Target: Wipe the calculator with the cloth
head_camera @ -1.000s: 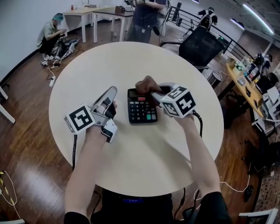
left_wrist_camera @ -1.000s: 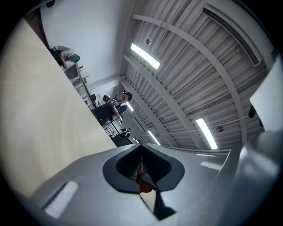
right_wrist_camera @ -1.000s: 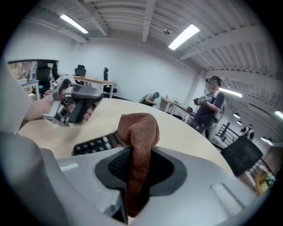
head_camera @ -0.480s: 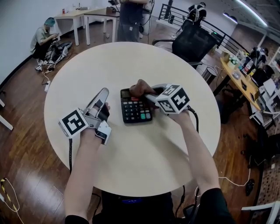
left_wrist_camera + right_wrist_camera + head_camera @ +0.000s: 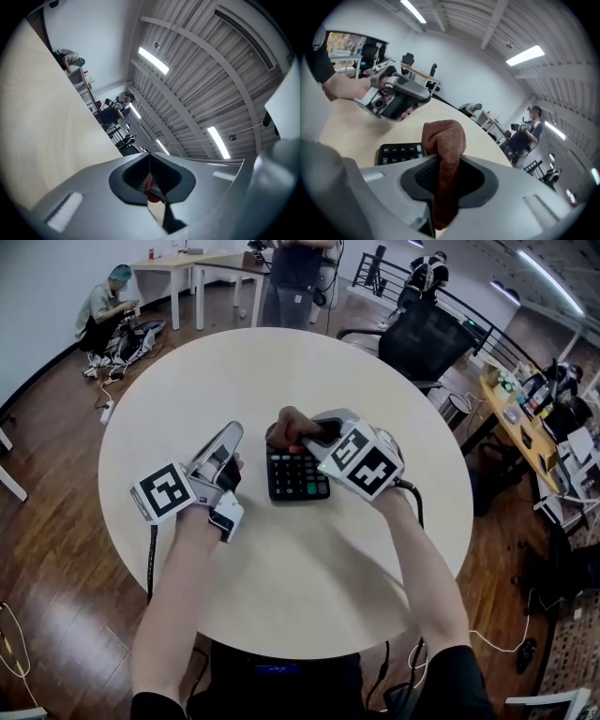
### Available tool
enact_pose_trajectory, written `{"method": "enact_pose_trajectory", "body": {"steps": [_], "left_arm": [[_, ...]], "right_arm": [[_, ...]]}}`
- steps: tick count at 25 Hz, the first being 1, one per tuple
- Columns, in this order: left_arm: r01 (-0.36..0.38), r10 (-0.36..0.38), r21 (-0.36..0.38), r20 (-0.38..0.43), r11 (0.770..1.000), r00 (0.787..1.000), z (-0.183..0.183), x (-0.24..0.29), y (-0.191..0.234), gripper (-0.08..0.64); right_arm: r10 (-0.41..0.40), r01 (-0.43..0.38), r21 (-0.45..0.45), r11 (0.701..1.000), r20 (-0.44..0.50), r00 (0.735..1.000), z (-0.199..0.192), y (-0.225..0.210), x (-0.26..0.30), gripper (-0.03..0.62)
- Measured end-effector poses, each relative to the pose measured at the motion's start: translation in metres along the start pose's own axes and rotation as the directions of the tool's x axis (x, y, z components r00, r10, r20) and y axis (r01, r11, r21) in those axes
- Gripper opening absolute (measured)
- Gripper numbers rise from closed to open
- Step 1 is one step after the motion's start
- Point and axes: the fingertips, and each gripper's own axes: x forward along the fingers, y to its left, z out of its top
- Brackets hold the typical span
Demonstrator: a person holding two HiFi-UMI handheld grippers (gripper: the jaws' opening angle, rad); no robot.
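Observation:
A black calculator point(image 5: 297, 476) lies near the middle of the round table point(image 5: 281, 362). A brown cloth point(image 5: 289, 427) is bunched over its far end and hides the display. My right gripper point(image 5: 306, 435) is shut on that cloth, which hangs down between its jaws as a folded brown wad point(image 5: 446, 140) above the calculator's keys point(image 5: 400, 152). My left gripper point(image 5: 232, 435) is to the left of the calculator, apart from it and angled upward. Its jaws are pressed together with nothing between them point(image 5: 149, 161). It also shows in the right gripper view point(image 5: 396, 96).
Beyond the table's far edge stand a black office chair point(image 5: 427, 338) and a person point(image 5: 295, 277). Another person sits on the floor at the far left point(image 5: 108, 310). Desks with clutter point(image 5: 539, 409) line the right side. Cables run back from both grippers over the table's near edge.
My right gripper has rolled and carried the cloth a little leftward across the calculator's far end. The left gripper has stayed where it was.

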Motion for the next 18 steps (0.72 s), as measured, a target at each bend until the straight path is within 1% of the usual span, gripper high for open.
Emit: {"method": "enact_pose_trajectory", "body": {"steps": [2,3,6,8,11,15,18], "left_arm": [[0.0,0.0,-0.001,0.002,1.0,1.0,0.0,-0.001,0.0,-0.002],[-0.001,0.001,-0.004,0.005,1.0,1.0,0.0,-0.001,0.001,-0.002],[-0.001,0.001,-0.015,0.011,1.0,1.0,-0.001,-0.001,0.001,-0.002],[0.0,0.0,-0.014,0.007,1.0,1.0,-0.001,0.0,0.0,-0.002],[0.0,0.0,-0.005,0.002,1.0,1.0,0.0,0.0,0.001,-0.002],[0.001,-0.001,-0.004,0.005,1.0,1.0,0.0,0.0,0.0,-0.002],[0.001,-0.001,-0.005,0.007,1.0,1.0,0.0,0.0,-0.001,-0.002]], "right_arm": [[-0.002,-0.002,-0.104,0.995,-0.042,0.999,0.013,0.007,0.019,0.084],[0.003,-0.011,-0.136,0.991,-0.06,0.998,0.015,0.01,0.028,0.084],[0.053,-0.067,-0.159,0.985,-0.086,0.995,0.015,0.023,0.039,0.084],[0.085,-0.1,-0.171,0.98,-0.095,0.992,0.015,0.035,0.033,0.084],[0.135,-0.159,-0.217,0.963,-0.122,0.983,0.014,0.061,0.021,0.084],[0.238,-0.268,-0.237,0.934,-0.147,0.96,0.007,0.103,-0.005,0.084],[0.34,-0.373,-0.234,0.898,-0.17,0.925,-0.001,0.13,-0.032,0.084]]}}
